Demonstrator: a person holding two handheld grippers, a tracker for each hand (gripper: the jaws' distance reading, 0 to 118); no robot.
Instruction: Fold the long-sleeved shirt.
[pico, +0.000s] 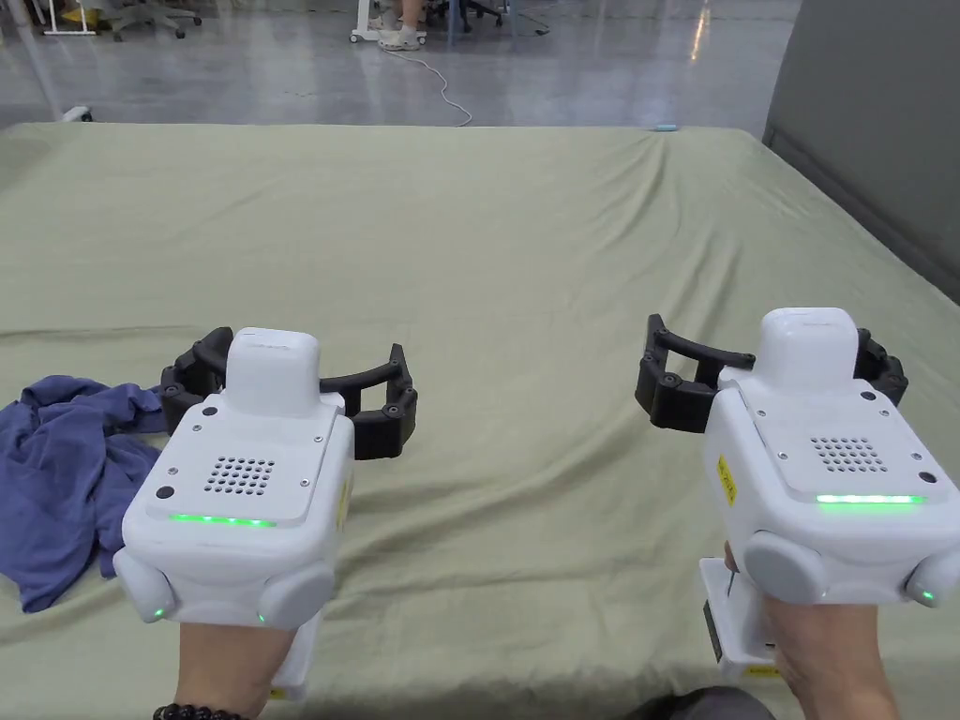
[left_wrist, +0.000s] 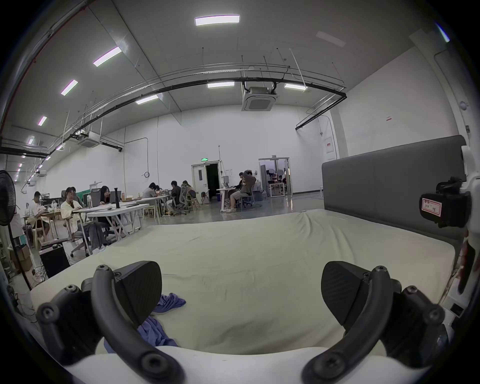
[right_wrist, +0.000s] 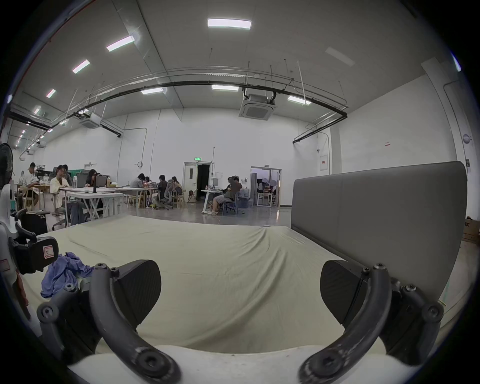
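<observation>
The crumpled blue-purple long-sleeved shirt lies bunched at about nine o'clock on the wide bed with its pale green sheet; in that heap I cannot tell its long axis or which way it points. The left gripper hovers just beside it with jaws spread wide and empty. The right gripper, well apart at three o'clock, gapes empty too. The gripper views add the grey padded headboard and people at white tables beyond.

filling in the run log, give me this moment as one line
stage: not started | shirt: crumpled, left on bed | left gripper: open, empty | right gripper: open, empty
</observation>
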